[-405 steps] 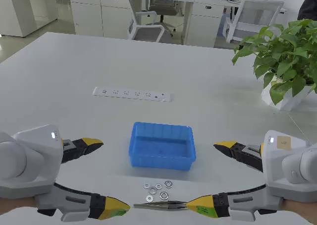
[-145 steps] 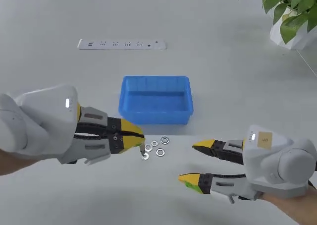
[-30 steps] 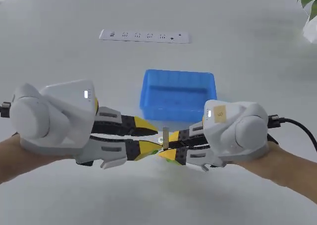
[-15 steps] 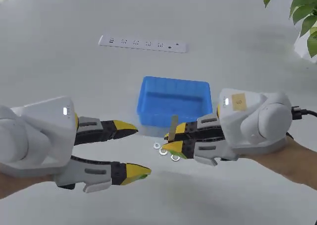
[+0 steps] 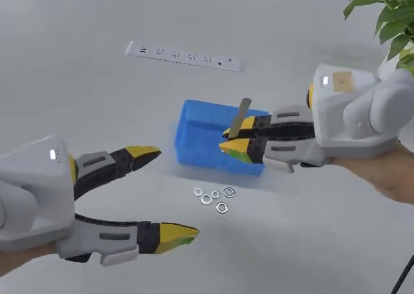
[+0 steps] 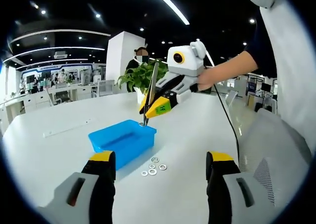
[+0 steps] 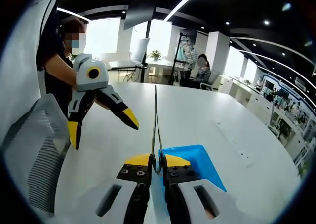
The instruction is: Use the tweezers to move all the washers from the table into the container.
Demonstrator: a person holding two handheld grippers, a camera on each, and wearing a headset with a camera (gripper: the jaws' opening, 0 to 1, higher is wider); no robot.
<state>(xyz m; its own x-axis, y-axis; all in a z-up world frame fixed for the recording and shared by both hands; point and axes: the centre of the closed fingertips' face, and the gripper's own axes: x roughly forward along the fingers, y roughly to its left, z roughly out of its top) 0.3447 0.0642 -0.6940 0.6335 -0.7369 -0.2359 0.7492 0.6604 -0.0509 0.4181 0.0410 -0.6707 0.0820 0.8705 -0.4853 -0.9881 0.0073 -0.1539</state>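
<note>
While right gripper [image 5: 228, 140] pinches tweezers [image 5: 242, 113] above container [image 5: 199, 122], left gripper [image 5: 176, 192] spread, tweezer tip load indiscernible

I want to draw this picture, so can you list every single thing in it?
Table: one, white, under everything.
Container: one, blue, mid-table.
Washers: five, silvery, before the container.
Power strip: one, white, beyond the container.
Plant: one, green, far right.
Tweezers: one, grey, over the container.
Left tool: one, white and yellow, open, beside the washers.
Right tool: one, same colours, shut on the tweezers.
</note>
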